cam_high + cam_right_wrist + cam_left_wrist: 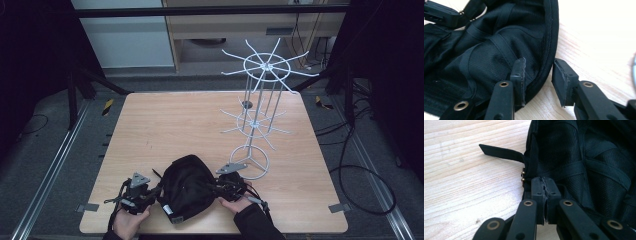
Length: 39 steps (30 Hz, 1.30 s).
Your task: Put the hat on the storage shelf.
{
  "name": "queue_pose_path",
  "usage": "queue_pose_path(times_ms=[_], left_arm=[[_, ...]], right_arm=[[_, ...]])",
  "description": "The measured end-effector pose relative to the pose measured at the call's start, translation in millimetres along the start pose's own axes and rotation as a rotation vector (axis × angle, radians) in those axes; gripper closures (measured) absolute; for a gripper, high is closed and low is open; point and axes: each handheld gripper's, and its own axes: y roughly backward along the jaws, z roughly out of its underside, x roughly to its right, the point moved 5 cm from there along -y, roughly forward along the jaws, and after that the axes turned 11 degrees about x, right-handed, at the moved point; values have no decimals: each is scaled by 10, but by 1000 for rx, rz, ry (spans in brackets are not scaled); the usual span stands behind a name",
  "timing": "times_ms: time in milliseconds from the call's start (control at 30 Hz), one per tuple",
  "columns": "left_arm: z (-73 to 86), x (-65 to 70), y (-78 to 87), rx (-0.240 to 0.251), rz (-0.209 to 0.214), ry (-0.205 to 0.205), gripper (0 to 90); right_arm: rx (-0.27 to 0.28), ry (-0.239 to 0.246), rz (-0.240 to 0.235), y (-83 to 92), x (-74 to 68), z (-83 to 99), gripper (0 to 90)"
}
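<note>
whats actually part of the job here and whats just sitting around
In play:
black cap, lying inside-up on the table
left gripper, jaws closed at the cap's rim by the strap
right gripper, jaws open astride the cap's rim
white wire rack, probably where the cap goes, though untouched

Just around:
wooden table
tape tabs at its corners
floor cables

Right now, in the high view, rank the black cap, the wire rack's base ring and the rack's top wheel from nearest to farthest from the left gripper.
From the left gripper:
1. Black cap, clamped in its jaws, just to its right.
2. Base ring, farther right, mid-table.
3. Top wheel, far right corner, high up.
</note>
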Motion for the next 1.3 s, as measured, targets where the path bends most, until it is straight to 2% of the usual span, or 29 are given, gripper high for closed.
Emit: queue_pose_path(times_ms=[167, 300, 333, 467, 500, 633, 833, 967, 1167, 1300], left_arm=[[-8, -2, 2, 5, 12, 8, 880], [-84, 25, 96, 60, 37, 25, 845], [-116, 35, 132, 85, 42, 28, 836], [-247, 109, 262, 184, 94, 63, 757], [-278, 131, 283, 204, 109, 58, 739], [-395, 256, 297, 257, 147, 66, 672], [-534, 482, 159, 273, 190, 75, 590], [-630, 621, 59, 278, 186, 60, 538], [-717, 668, -54, 278, 147, 70, 456], [-748, 685, -84, 280, 151, 95, 417]], right_arm=[[-9, -62, -12, -1, 8, -6, 794], [36, -55, 10, 55, -19, -47, 823], [61, -31, 10, 68, -20, -70, 824], [121, 2, 8, 152, -100, -153, 828], [135, 15, 5, 168, -125, -169, 827], [162, 49, -8, 200, -234, -211, 826], [180, 72, -23, 212, -309, -237, 826], [189, 79, -32, 211, -328, -239, 827], [195, 96, -45, 215, -368, -243, 827], [194, 113, -59, 205, -385, -239, 828]])
